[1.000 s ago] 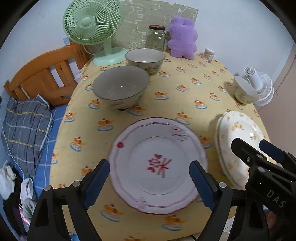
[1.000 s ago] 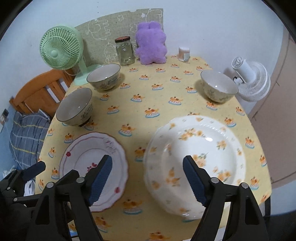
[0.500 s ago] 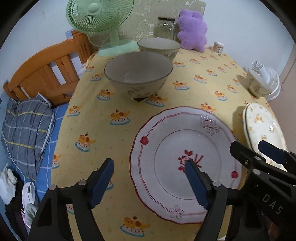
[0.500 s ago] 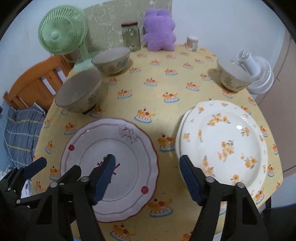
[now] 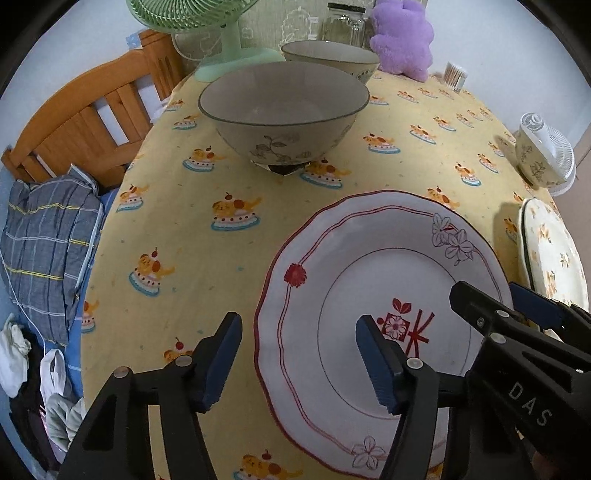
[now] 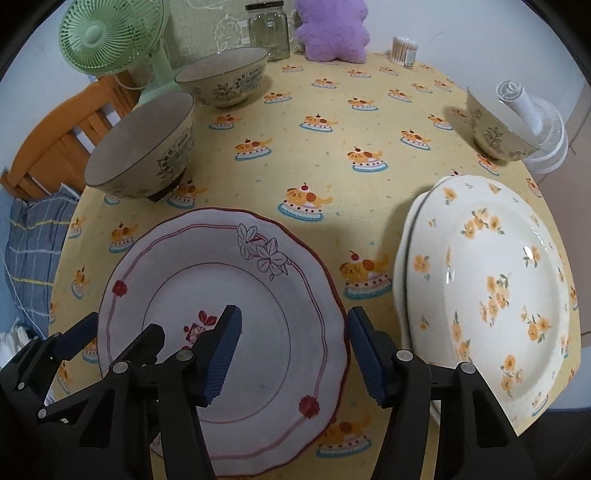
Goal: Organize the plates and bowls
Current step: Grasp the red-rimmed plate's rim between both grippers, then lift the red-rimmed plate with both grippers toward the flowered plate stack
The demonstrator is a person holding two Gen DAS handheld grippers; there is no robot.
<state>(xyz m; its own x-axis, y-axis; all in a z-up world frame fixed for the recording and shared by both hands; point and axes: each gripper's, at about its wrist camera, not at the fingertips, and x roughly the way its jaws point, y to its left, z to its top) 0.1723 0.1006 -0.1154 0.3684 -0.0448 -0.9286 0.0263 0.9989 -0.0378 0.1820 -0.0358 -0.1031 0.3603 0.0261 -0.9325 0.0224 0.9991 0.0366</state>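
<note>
Count of the things on the table

Three bowls [image 6: 144,147] [image 6: 225,77] [image 6: 496,125], three plates: one red-edged plate [image 6: 221,332] and two flowered plates [image 6: 487,295] stacked; two fans [image 6: 107,37] [image 6: 535,122], one jar [image 6: 269,31], one purple plush toy [image 6: 332,29], one swab box [image 6: 405,50].

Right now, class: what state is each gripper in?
Left gripper: open, just been closing, straddling the red-rimmed plate's left rim.
Right gripper: open, just been closing, straddling its right rim.

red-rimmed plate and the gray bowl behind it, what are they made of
Red-rimmed plate: likely glazed ceramic, smooth white surface with painted red line and flowers, scalloped edge. Gray bowl: also looks ceramic, duller gray inside, printed leaf pattern outside, dark unglazed-looking foot.
</note>
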